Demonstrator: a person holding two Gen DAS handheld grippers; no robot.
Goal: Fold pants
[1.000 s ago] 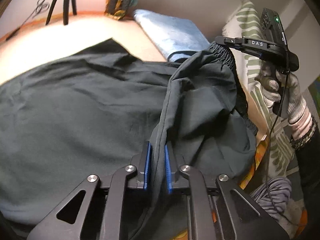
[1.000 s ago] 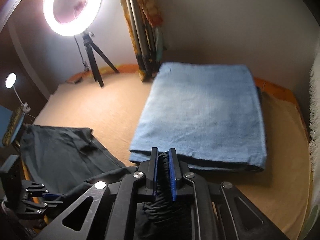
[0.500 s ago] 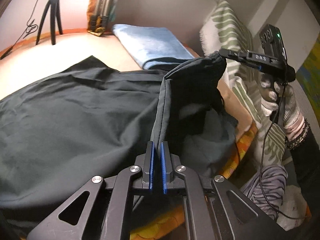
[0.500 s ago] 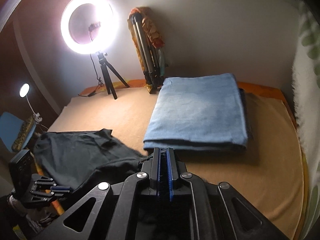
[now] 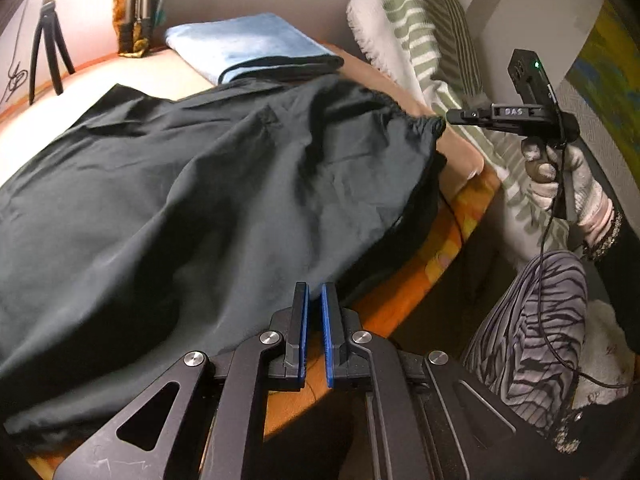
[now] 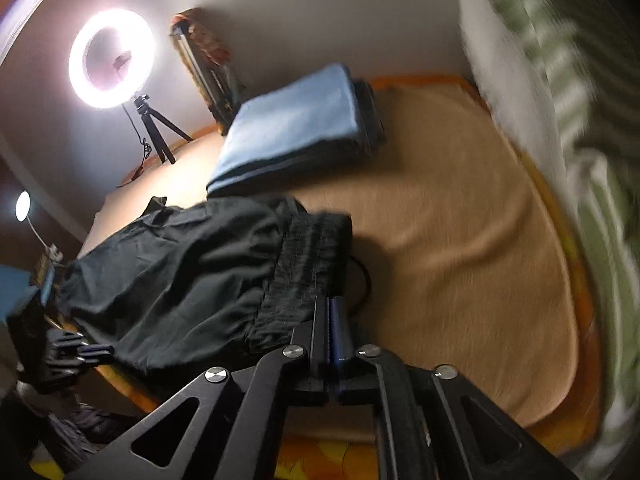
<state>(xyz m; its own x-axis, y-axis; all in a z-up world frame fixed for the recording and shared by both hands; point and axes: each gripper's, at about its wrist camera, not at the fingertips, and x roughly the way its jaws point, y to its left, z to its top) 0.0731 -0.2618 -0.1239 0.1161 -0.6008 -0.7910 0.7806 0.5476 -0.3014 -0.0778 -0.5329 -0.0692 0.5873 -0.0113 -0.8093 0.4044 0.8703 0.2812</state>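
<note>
Both jaws are clenched on the dark pants [image 5: 208,200]. Left gripper [image 5: 314,300] pinches the hem edge; right gripper [image 6: 330,312] grips the waistband

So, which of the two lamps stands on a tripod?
The large ring light by the far wall, on a black tripod. The small round lamp at the left edge sits on a thin white neck instead.
</note>
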